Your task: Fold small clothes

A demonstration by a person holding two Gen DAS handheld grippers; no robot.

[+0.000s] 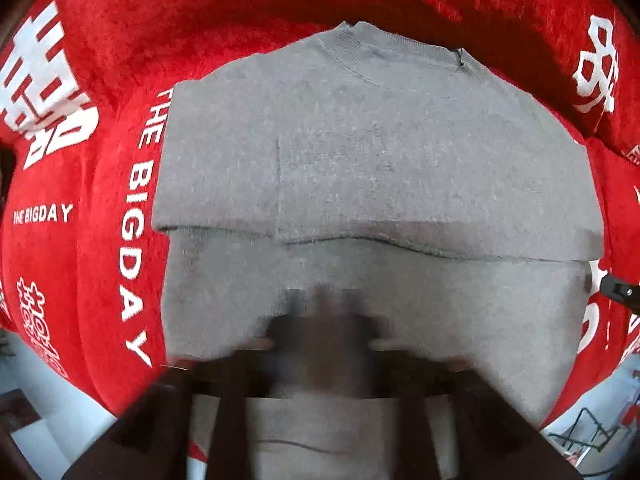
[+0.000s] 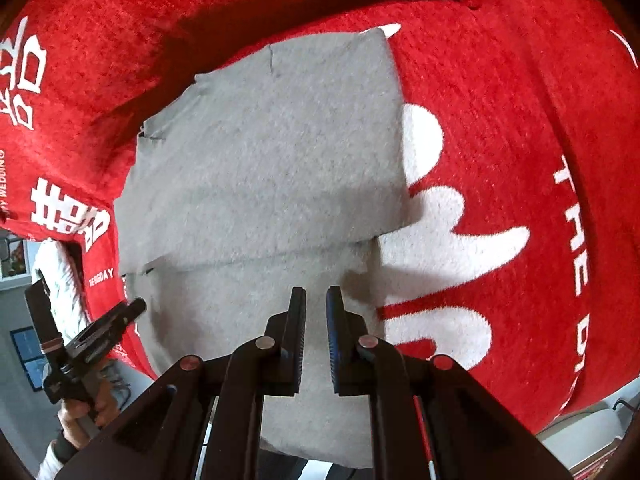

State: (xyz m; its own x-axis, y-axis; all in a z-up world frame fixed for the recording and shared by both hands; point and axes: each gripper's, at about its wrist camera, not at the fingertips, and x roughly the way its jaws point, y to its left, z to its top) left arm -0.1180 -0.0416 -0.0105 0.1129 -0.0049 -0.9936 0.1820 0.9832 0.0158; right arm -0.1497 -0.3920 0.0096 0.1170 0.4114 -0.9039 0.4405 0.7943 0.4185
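A grey small shirt (image 1: 360, 140) lies flat on a red cover (image 1: 100, 240), its collar at the far end and a folded layer ending in a straight edge across the middle. My left gripper (image 1: 324, 320) hovers blurred over the near part of the shirt. In the right wrist view the left gripper (image 2: 86, 300) stands at the shirt's left edge with its fingers spread apart and nothing between them. My right gripper (image 2: 316, 292) hangs over the near right part of the shirt (image 2: 264, 160), its pads almost together and holding no cloth.
The red cover (image 2: 500, 140) bears large white characters and the words THE BIGDAY, and rises in a fold behind the shirt. A person's hand (image 2: 80, 412) holds the left gripper's handle. Pale floor and a wire rack (image 1: 580, 428) show past the cover's near edge.
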